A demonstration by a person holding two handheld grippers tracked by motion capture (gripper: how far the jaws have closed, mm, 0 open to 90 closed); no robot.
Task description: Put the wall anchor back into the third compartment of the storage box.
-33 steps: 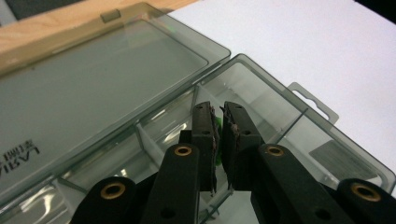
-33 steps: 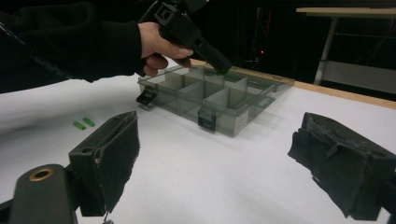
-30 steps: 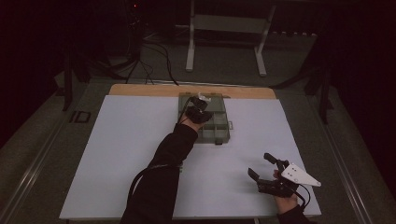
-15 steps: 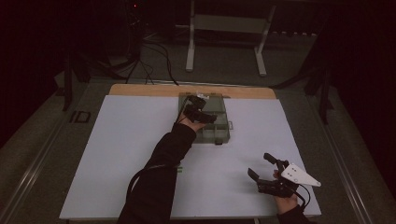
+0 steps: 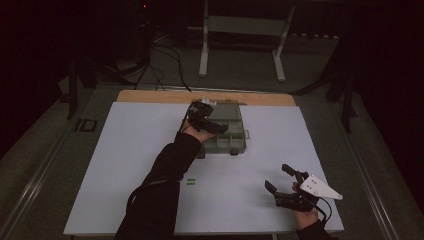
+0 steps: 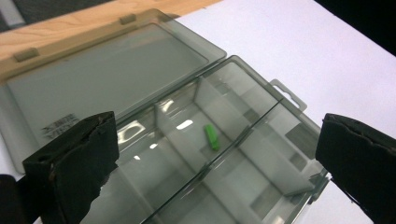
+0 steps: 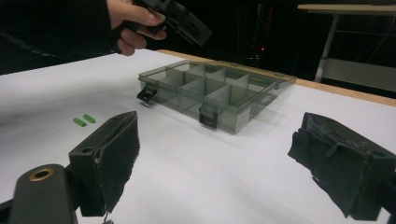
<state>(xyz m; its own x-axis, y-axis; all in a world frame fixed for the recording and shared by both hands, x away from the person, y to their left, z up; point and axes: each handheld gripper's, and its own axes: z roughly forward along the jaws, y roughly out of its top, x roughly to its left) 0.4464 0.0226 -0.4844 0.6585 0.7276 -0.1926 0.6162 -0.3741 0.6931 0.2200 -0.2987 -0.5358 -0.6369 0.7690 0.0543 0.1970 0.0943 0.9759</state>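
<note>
A smoky clear compartment box lies open at the far middle of the white table, its lid flat behind it. One small green piece rests in an inner compartment. Two more green pieces lie on the sheet, left of the box in the right gripper view. My left gripper hovers over the box; its jaws have just been opening and stand wide with nothing between them. My right gripper rests open and empty near the front right corner.
A bare wooden strip runs along the table's far edge. Beyond it stand a metal-legged frame and floor cables. The white sheet spreads wide to the left of the person's sleeve.
The left gripper has lifted slightly above the box and its jaws have opened. The right gripper has stayed where it was.
</note>
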